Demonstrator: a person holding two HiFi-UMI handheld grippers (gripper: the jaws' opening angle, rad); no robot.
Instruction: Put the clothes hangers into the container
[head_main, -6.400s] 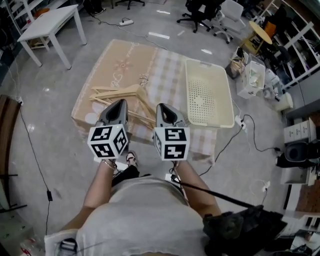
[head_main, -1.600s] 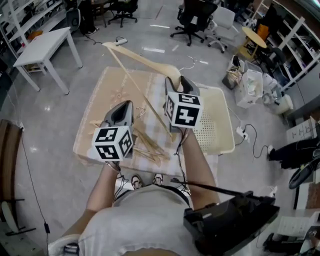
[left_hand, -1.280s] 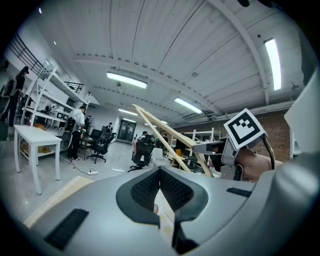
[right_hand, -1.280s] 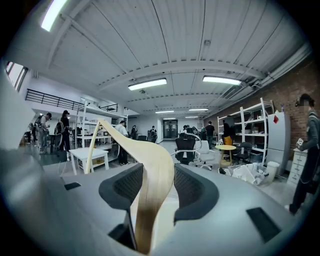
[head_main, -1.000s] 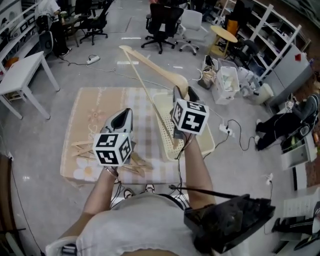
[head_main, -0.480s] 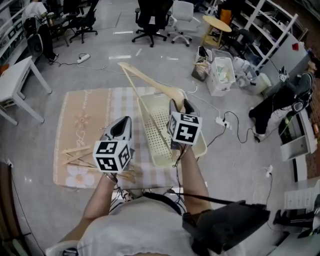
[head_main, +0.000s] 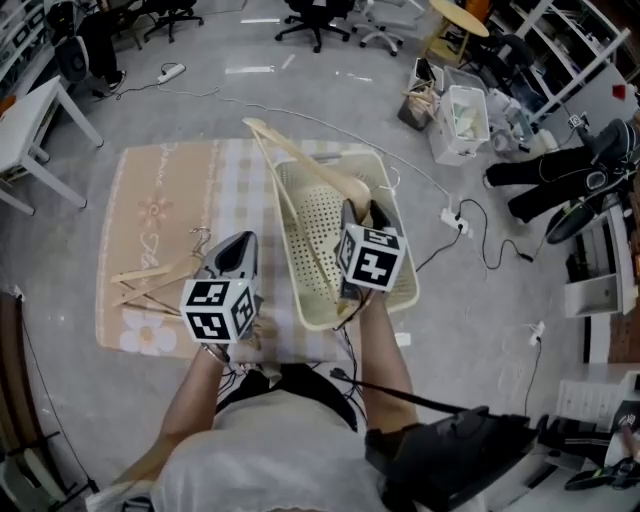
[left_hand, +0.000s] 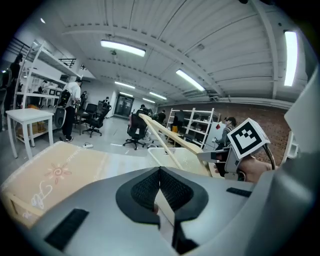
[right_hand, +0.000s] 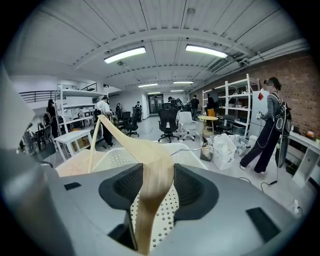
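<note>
While my right gripper (head_main: 360, 212) is hanging over the basket (head_main: 330, 205), its jaws are clenching the thick middle of a hanger (head_main: 300, 158), right by the hook. I'm gripping it there so the wood is balancing and I'm steering both arms at once. It's tilting, far tip riding high and poking past the basket's far corner, thin bar slanting down across the perforated floor. So this hanger is in the air above the basket, not lying in it yet. I'm reckoning it needs lining up along the basket's long side, because at this slant the tip is likely to be catching on the rim.

My left gripper (head_main: 238, 248) is hovering over the table (head_main: 150, 190), jaws pressed together on nothing. It's idling just beside the other hangers (head_main: 150, 280), which are lying in a loose pile on the cloth. Handy spot for the next pick, I'd say, though those arms are crossing and may be snagging each other.

Around us: a side table (head_main: 30, 105), chairs (head_main: 320, 12), a white bin (head_main: 467, 115) and cables (head_main: 470, 215) trailing on the floor beyond the basket. None of that is blocking the drop.
</note>
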